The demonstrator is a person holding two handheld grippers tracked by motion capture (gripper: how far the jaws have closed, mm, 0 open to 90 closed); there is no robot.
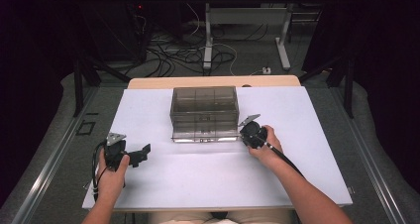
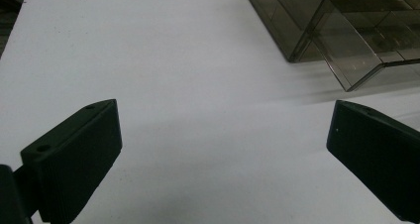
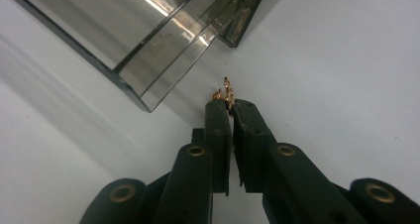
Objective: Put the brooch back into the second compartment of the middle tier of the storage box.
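A smoky transparent compartment box stands at the middle of the white table. My right gripper is at the box's front right corner. In the right gripper view it is shut on a small gold-coloured metal piece that sticks out past the tips, just off the box's corner and over the white surface. My left gripper rests at the front left, well apart from the box. Its jaws stand wide open with nothing between them, and the box lies beyond at the upper right.
The white board reaches to the table's front edge, with bare surface in front of the box and at both sides. Dark floor, cables and another table's legs lie beyond the far edge.
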